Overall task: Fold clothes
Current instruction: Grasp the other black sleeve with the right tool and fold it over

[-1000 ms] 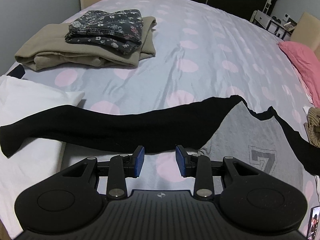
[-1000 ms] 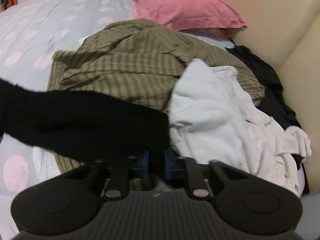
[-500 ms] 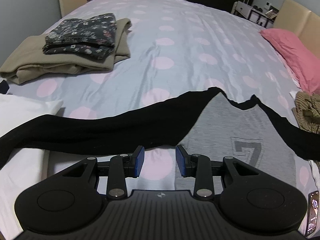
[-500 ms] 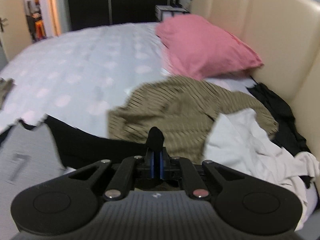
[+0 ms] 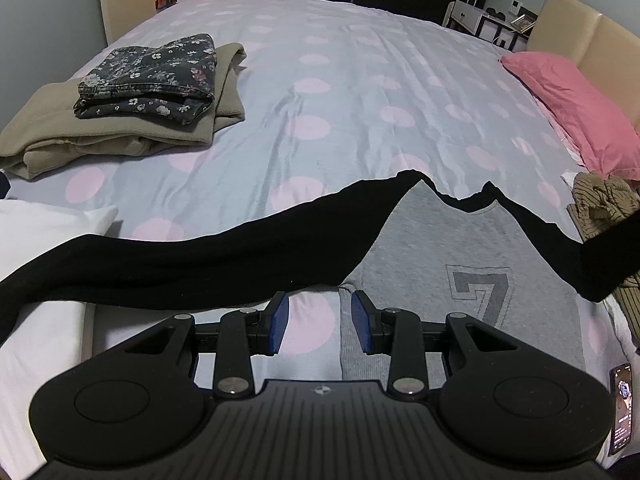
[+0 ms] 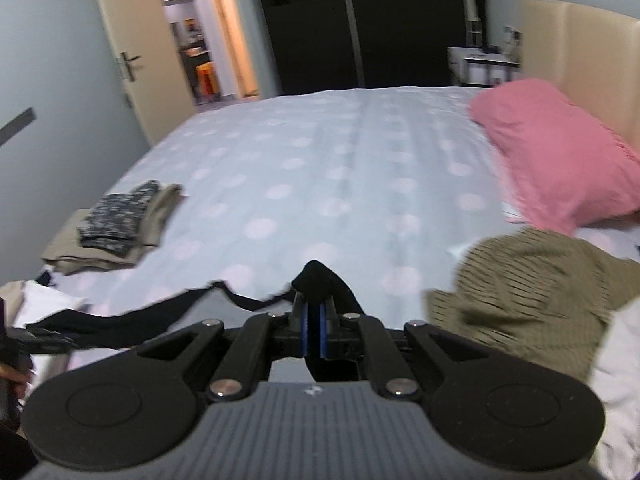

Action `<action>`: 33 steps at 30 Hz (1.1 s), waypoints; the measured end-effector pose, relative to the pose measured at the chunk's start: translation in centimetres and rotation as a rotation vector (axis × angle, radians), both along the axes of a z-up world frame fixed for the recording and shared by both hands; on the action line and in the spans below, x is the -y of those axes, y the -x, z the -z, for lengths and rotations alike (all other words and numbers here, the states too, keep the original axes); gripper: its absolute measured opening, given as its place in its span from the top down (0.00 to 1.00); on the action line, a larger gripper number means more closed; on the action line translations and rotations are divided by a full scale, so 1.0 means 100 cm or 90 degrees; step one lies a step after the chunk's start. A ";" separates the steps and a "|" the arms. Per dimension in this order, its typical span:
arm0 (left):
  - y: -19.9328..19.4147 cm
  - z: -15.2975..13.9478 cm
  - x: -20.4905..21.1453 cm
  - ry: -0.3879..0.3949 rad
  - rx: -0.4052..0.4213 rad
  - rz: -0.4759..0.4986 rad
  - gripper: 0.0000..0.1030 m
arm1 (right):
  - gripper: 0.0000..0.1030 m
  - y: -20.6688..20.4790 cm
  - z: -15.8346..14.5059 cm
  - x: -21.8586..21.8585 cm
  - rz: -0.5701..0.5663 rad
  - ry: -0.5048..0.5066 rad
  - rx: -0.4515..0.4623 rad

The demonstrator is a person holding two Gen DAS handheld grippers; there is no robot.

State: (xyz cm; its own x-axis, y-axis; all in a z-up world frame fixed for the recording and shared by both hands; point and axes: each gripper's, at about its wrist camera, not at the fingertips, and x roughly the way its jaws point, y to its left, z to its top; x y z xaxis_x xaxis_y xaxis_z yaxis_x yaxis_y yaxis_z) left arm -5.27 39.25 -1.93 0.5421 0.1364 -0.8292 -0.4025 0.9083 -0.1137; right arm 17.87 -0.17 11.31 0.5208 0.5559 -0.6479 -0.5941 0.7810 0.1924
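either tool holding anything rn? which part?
Right tool is shut on the raglan shirt, pinching the end of its black right sleeve. Left tool is open, holding nothing, over the shirt's left side.

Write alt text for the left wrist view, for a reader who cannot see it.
The open left gripper hovers over a grey raglan shirt with black sleeves and a "7" print, spread flat on a spotted bedspread. A folded stack, a floral garment on a tan one, lies far left; a pink pillow lies far right.
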 end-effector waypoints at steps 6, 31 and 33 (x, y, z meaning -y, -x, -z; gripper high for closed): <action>0.002 -0.002 -0.002 0.014 0.001 0.010 0.69 | 0.94 -0.003 0.005 -0.074 -0.065 -0.040 -0.025; -0.021 0.009 -0.003 0.026 -0.012 0.062 0.59 | 0.82 -0.021 0.176 -0.283 -0.169 0.020 -0.211; -0.023 0.010 -0.002 0.025 -0.009 0.067 0.58 | 0.75 -0.022 0.179 -0.286 -0.173 0.020 -0.214</action>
State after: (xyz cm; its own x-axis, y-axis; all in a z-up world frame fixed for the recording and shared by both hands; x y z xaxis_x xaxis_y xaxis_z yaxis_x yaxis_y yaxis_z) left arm -2.94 39.42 -2.93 0.5406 0.0461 -0.8400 -0.3065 0.9407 -0.1456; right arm 20.05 28.47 -6.63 0.1153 0.6211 -0.7752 -0.6871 0.6134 0.3894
